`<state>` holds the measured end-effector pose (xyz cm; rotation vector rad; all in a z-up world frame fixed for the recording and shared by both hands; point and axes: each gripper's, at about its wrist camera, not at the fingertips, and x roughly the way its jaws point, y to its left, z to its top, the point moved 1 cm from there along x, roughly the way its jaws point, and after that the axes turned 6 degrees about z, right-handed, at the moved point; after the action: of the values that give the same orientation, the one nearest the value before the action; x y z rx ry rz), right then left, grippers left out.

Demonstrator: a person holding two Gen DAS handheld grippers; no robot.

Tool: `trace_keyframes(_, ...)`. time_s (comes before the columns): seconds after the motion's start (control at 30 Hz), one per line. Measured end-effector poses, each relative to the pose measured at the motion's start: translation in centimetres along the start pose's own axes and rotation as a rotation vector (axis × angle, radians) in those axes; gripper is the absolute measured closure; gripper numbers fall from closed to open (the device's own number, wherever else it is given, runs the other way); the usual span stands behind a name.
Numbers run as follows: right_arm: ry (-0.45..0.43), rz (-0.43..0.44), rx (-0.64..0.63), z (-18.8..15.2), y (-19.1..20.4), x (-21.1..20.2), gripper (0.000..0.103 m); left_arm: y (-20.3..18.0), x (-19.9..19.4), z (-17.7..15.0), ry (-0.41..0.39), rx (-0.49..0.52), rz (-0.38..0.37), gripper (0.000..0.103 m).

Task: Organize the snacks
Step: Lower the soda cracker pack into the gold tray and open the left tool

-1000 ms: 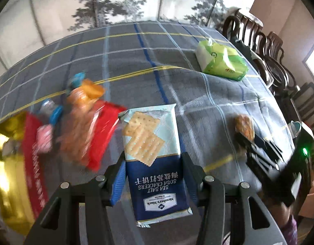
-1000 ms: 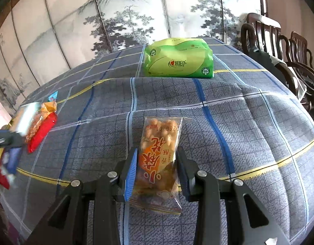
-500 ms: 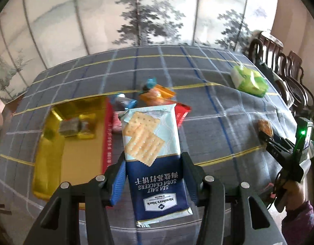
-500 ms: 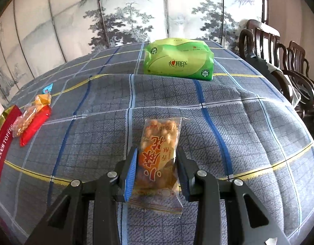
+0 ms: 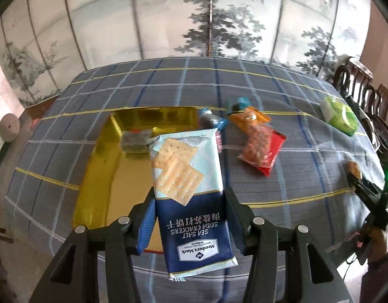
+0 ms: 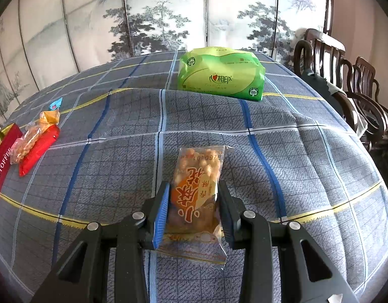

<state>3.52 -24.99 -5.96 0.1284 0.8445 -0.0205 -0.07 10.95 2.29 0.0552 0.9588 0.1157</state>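
Note:
My left gripper [image 5: 188, 202] is shut on a blue and white soda cracker packet [image 5: 191, 194], held high above the gold tin box [image 5: 118, 176], which holds one small packet [image 5: 135, 140]. My right gripper [image 6: 192, 202] is shut on an orange peanut snack packet [image 6: 196, 189], just above the checked tablecloth [image 6: 269, 116]. The right gripper also shows in the left wrist view [image 5: 355, 180]. Loose snacks, orange and red packets [image 5: 259, 146], lie right of the box; they also show in the right wrist view [image 6: 34, 141].
A green tissue pack [image 6: 221, 75] sits at the far side of the table and shows in the left wrist view [image 5: 340, 115]. Dark wooden chairs [image 6: 345, 80] stand along the right edge. A painted folding screen [image 5: 194, 25] stands behind. The red box lid [image 6: 2, 161] is at left.
My left gripper has risen and swung left with the cracker packet, so the gold box now lies below it. My right gripper keeps its peanut packet and has barely moved.

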Motion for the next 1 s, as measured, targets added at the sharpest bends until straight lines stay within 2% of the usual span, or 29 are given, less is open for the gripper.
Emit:
trace_keyframes(0.17, 0.001, -0.005, -0.004, 0.0, 0.1, 0.0, 0.069, 1.7, 1.1, -0.1, -0.002, -0.011, 0.050, 0.051)
trace_keyframes(0.3, 0.002, -0.008, -0.007, 0.0, 0.2, 0.0, 0.069, 2.9, 2.0, 0.0, -0.001, -0.025, 0.054, 0.051)
trace_keyframes(0.6, 0.002, -0.010, -0.008, 0.0, 0.3, 0.0, 0.069, 5.3, 3.0, 0.2, -0.057, -0.023, 0.079, 0.051)
trace_keyframes(1.0, 0.003, -0.016, -0.012, 0.0, 0.4, 0.0, 0.069, 7.5, 5.6, 0.6, -0.062, -0.023, 0.119, 0.051)
